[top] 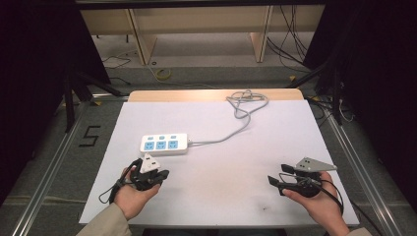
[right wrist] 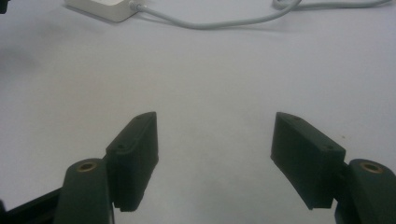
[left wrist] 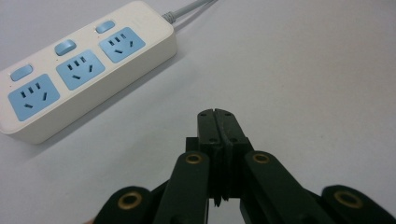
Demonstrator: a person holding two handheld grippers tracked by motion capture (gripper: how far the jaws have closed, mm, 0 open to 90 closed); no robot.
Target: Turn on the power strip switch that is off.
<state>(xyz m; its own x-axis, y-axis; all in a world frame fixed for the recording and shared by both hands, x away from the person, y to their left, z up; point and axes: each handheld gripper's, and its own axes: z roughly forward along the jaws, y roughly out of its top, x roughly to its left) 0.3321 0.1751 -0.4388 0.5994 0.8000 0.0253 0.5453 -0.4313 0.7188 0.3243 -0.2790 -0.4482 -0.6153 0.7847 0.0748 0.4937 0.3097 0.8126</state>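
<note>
On the white worktop (top: 255,162) the power strip (top: 164,143) lies left of centre, its cord (top: 235,129) running off to a loose coil at the far edge. We judge the work barely begun: nothing is plugged into the three blue sockets, the strip sits untouched, and neither gripper carries anything. Our left gripper (left wrist: 218,122) hovers just on the near side of the strip, its jaws pressed together on nothing and aimed past the strip's cord end. What is left, as we read it, is everything: reaching the strip and working its switches (left wrist: 64,47) or moving it. Our right gripper (right wrist: 215,158) rests low near the worktop's right edge, well apart from the strip, jaws spread wide and empty over bare surface. Both hands cup their grippers from below, forearms entering from the near edge.
</note>
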